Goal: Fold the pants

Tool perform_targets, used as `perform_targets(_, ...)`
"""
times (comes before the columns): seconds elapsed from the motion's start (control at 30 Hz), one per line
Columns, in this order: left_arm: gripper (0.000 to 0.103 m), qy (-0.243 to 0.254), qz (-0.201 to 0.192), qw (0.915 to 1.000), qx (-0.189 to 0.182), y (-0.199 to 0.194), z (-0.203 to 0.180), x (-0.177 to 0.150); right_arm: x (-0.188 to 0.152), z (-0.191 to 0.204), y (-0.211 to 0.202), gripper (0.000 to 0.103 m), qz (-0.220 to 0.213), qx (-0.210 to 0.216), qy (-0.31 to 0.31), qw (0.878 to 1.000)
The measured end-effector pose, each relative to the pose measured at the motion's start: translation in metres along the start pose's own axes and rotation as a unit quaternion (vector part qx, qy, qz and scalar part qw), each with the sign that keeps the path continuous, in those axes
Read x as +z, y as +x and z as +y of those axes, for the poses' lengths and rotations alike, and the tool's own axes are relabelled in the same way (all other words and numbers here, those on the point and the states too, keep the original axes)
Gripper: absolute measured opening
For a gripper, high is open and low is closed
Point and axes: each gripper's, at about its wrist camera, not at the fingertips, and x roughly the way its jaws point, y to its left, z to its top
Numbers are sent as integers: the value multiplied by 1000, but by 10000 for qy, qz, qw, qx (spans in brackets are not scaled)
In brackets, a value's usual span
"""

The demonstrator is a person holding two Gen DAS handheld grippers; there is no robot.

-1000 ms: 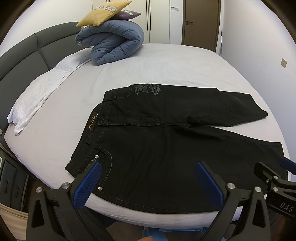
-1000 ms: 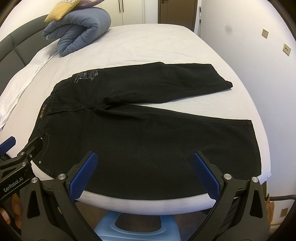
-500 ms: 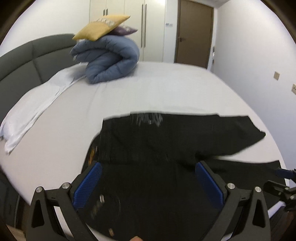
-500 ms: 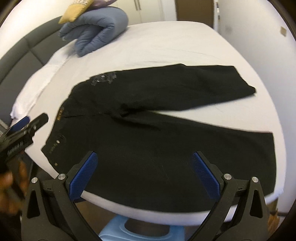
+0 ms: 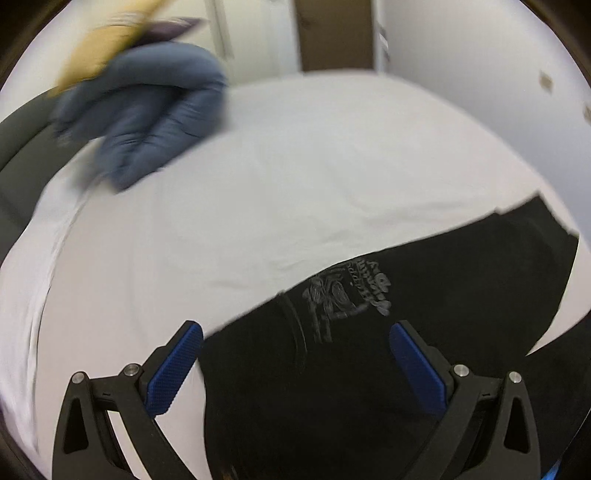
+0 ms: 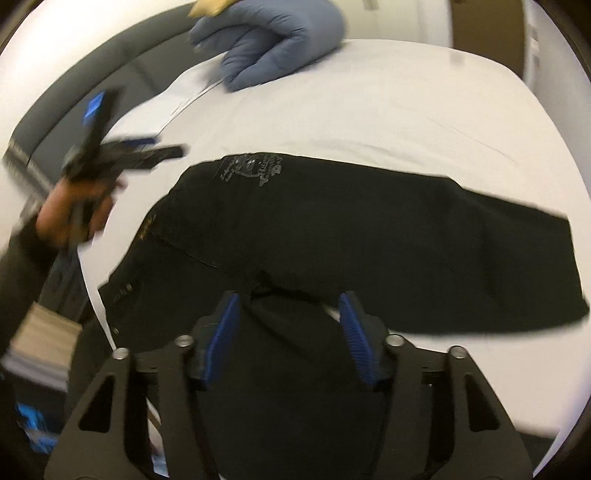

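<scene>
Black pants (image 6: pixel 332 229) with a grey print (image 6: pixel 251 168) lie spread on the white bed (image 6: pixel 406 103). My right gripper (image 6: pixel 290 310) is open, narrower than before, over the crotch of the pants, with dark cloth between and below its blue pads (image 6: pixel 354 332). My left gripper (image 5: pixel 295 339) is open above the waist end of the pants (image 5: pixel 406 332), near the grey print (image 5: pixel 343 295). It also shows in the right wrist view (image 6: pixel 122 147), held in a hand left of the waistband, above the bed.
A rolled blue duvet (image 5: pixel 147 122) with a yellow cushion (image 5: pixel 110 40) lies at the far head of the bed by the dark headboard (image 6: pixel 92 85). A door (image 5: pixel 336 33) stands beyond. The bed's near edge (image 6: pixel 92 291) drops to the floor.
Both grippers have moved forward over the pants. The left one swung up to the far waist corner. The right one came down at the crotch and its jaws narrowed.
</scene>
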Motion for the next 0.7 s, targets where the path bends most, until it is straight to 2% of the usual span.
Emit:
perform_targets(0.03,103,228,169,9996,-37,13,-1,5,5,-4,6,53,48,24,-106,9999)
perform_targets(0.07,103,533,395,9978,48,32,0,12,13,-9,12,53,101,45,-195,9997)
perform_targets(0.13,103,964,596,9932,276,57,0,25,21,-17,20,53,124,84,-357,9992)
perform_targets(0.2,101,1212,864,9887,185,80,6,29,26,-20,33,53,156,139,-531,9984)
perform_targets(0.37,101,1115,1765,9772,-390,130,26,21,30,-26,51,53,310,243,-985,9944)
perform_targets(0.43,100,956,1893,9754,-606,139,34,18,39,-28,59,53,348,283,-1094,9930)
perform_targets(0.5,89,762,1925,9746,-852,142,39,13,52,-29,68,53,319,230,-1205,9919)
perform_targets(0.53,80,734,1915,9745,-915,141,38,10,55,-26,68,53,297,238,-1235,9916)
perform_targets(0.6,58,757,1808,9753,-1017,133,32,4,71,-23,76,53,232,283,-1341,9903)
perform_targets(0.63,34,732,1716,9767,-1059,126,29,0,81,-21,80,53,176,280,-1437,9891)
perform_targets(0.67,19,756,1641,9784,-1003,121,26,-2,89,-18,84,53,159,284,-1520,9878)
perform_targets(0.7,16,825,1497,9813,-890,111,21,-7,100,-15,90,53,146,258,-1636,9861)
